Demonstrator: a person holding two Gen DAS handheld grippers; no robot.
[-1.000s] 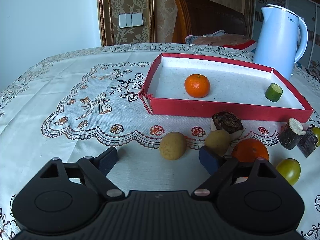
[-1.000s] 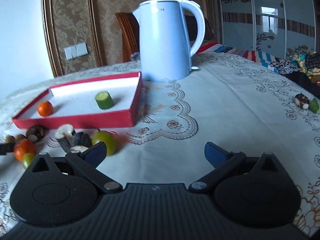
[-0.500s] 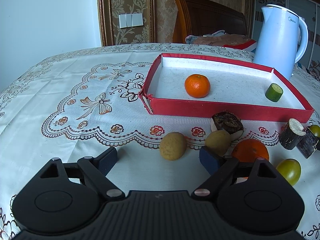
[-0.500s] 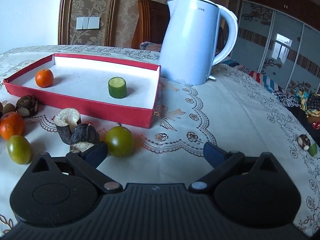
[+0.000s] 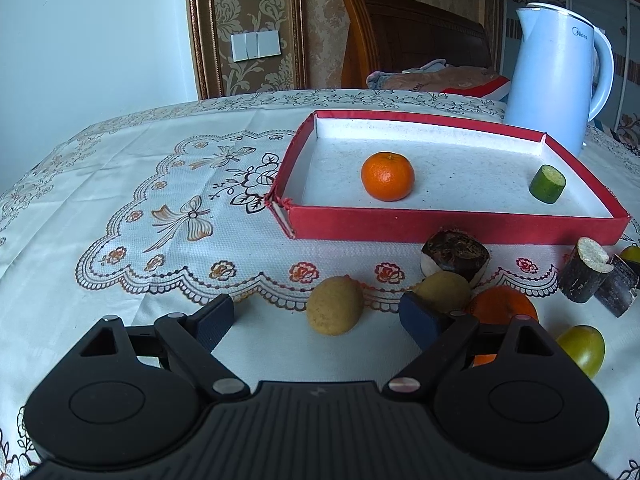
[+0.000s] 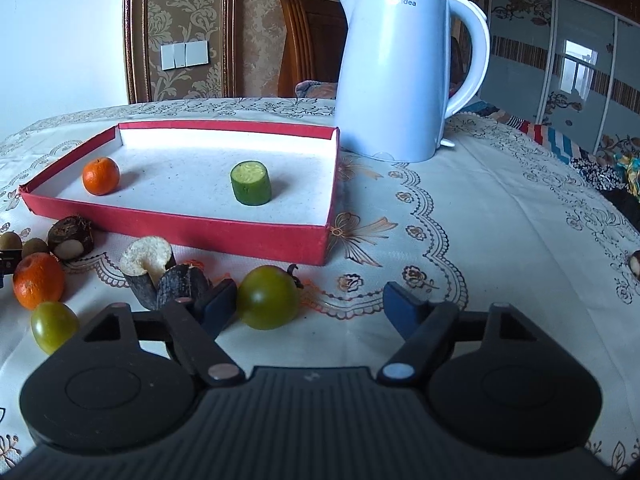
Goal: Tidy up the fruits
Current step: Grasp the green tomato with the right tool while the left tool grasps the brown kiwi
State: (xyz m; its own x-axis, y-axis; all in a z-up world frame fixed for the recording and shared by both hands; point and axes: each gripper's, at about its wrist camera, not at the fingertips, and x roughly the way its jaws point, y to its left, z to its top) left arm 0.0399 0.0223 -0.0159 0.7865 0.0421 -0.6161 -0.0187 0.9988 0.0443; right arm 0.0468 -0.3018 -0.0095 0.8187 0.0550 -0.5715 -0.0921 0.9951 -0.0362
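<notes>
Left gripper (image 5: 316, 314): fingers spread wide, holding nothing; a tan round fruit (image 5: 335, 305) sits on the cloth just ahead, between the tips and nearer the right one.
Loose pile: second tan fruit (image 5: 444, 286), orange (image 5: 500, 306) and green tomato (image 5: 582, 349) lie right of that gripper, partly hidden behind its right finger.
Red tray (image 6: 172, 222): beyond the pile, holding a mandarin (image 6: 101, 176) and a cucumber piece (image 6: 251, 182).
Right gripper (image 6: 308, 306): fingers wide, empty; another green tomato (image 6: 268, 297) is just inside the left finger, off-centre, probably the next pick.
Hard to tell: whether that finger touches it; dark cut pieces (image 6: 166, 276) crowd close behind.
</notes>
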